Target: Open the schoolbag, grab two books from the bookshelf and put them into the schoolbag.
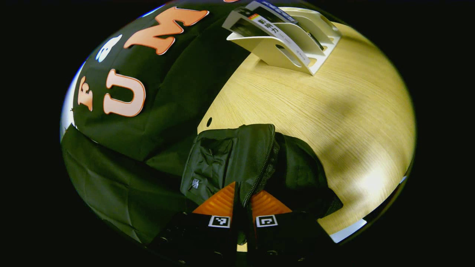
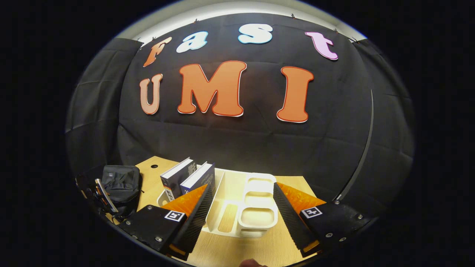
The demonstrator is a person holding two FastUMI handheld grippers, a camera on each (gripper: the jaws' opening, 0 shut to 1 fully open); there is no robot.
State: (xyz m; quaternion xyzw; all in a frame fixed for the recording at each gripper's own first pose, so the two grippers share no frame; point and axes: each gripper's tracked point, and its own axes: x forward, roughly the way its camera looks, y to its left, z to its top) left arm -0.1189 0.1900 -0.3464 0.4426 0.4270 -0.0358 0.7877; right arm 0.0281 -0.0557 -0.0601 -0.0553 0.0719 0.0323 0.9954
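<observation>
We see a schoolbag (image 2: 121, 185) standing at the left end of the table (image 1: 334, 111), close to the back edge by the cloth wall. To its right, also along the back edge, sits a bookshelf (image 2: 241, 207). Two books (image 2: 187, 177) stand upright side by side in the bookshelf's left compartment, nearest the schoolbag. Table surface lies between the schoolbag and the bookshelf, so they are apart.
</observation>
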